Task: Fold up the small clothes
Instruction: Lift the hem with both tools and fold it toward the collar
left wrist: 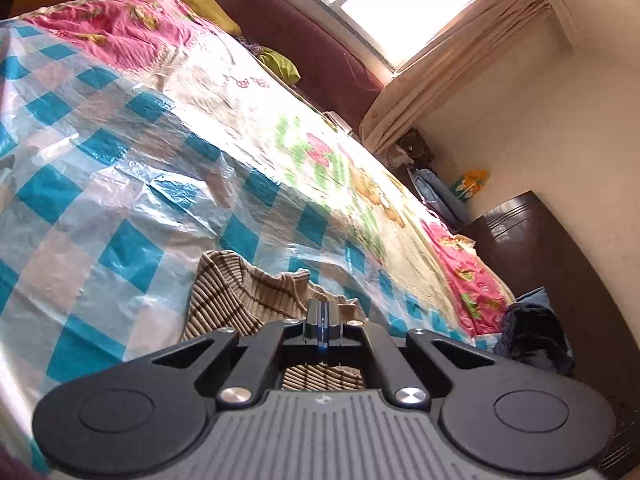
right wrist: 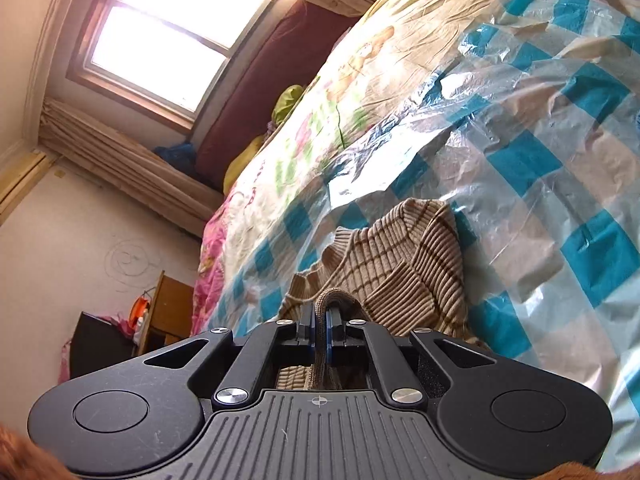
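Ribbed brown-striped sweater (right wrist: pixel 404 264) lies bunched on the checked plastic sheet (right wrist: pixel 560 160) over the bed. My right gripper (right wrist: pixel 320 332) has its jaws pinching a folded edge of the knit; my left gripper (left wrist: pixel 323 320) shows jaws pressed together, though I cannot tell whether cloth sits between them. I'd lift both evenly, keeping the fold line taut.

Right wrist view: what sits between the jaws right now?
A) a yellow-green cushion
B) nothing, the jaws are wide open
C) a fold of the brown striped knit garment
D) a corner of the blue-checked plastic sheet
C: in the right wrist view the right gripper has its jaws closed on a ridge of the striped knit garment, which lies on the checked plastic sheet.
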`<state>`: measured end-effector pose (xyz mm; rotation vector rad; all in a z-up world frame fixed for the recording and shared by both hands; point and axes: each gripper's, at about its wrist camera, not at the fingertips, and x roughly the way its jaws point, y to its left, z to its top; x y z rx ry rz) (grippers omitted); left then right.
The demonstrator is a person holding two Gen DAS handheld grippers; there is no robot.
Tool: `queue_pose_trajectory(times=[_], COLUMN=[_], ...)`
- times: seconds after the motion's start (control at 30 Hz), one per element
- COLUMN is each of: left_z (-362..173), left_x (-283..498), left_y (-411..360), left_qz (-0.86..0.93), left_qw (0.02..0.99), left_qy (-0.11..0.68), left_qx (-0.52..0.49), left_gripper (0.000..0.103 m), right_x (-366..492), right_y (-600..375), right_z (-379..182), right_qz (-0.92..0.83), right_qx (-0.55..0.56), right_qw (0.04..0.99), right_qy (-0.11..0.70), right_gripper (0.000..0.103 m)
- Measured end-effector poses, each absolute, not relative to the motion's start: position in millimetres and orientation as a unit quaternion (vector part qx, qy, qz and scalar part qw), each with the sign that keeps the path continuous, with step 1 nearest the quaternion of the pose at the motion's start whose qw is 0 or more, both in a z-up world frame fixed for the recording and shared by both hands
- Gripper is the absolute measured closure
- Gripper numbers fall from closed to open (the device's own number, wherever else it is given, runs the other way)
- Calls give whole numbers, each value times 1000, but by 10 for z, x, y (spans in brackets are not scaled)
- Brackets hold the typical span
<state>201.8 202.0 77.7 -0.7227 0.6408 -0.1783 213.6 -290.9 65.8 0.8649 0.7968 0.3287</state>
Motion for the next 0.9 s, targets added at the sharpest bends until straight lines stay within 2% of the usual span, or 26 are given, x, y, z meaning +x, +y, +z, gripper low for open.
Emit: queue_pose_trajectory(times=[0.3, 0.4, 0.6, 0.8, 0.9], left_z=[157, 52, -69, -103, -130], left_x=[1925, 1904, 2031, 2046, 2068], left_y=[1693, 1610, 1427, 1365, 1345], left_qz=[-82, -100, -112, -113, -111], left_qw=[886, 880, 873, 864, 857], left_qy=[414, 431, 458, 479, 491], left_qx=[-190, -172, -126, -108, -110], left_gripper=[95, 94, 85, 85, 90], right_x=[2116, 2113, 2098, 2089, 2081], right_y=[-2830, -2917, -2826, -2802, -2812], right_z=[205, 172, 282, 247, 237], right_qz=[126, 110, 130, 136, 135], right_qx=[385, 392, 375, 375, 378], right_qw=[807, 806, 814, 809, 807], right_qy=[429, 431, 424, 431, 433], right_gripper=[98, 97, 98, 98, 98])
